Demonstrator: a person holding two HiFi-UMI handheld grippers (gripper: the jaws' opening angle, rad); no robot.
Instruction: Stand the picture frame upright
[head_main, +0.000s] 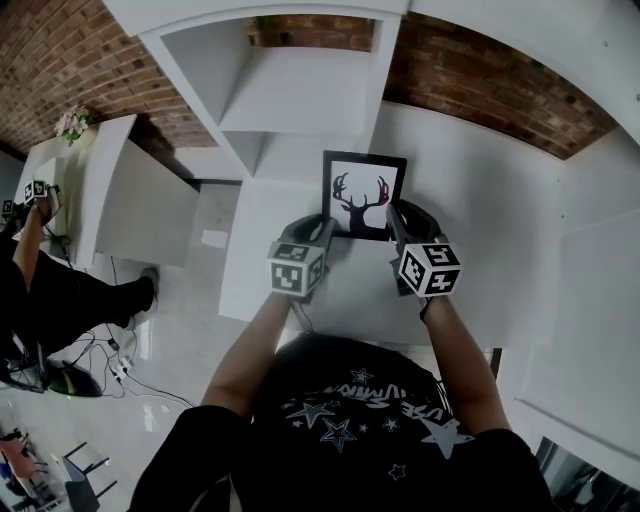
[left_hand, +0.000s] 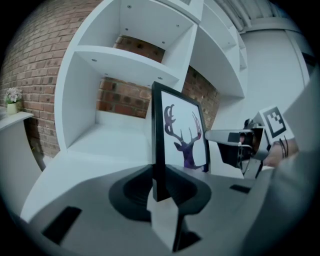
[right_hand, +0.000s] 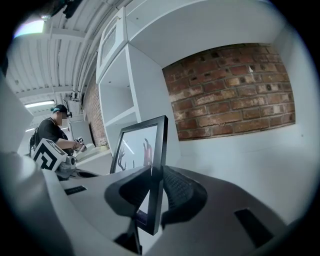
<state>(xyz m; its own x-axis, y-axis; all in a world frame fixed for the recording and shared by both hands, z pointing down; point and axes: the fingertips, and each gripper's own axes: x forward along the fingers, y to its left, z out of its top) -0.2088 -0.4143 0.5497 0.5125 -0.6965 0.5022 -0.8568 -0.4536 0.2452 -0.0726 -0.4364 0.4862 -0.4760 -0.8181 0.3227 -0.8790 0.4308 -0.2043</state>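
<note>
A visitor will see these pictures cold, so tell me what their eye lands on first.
First comes the black picture frame with its stag's head print, at the middle of the head view. The left tongs grip its left edge and the right tongs grip its right edge. Behind it, a red brick wall shows through the open white shelves.
</note>
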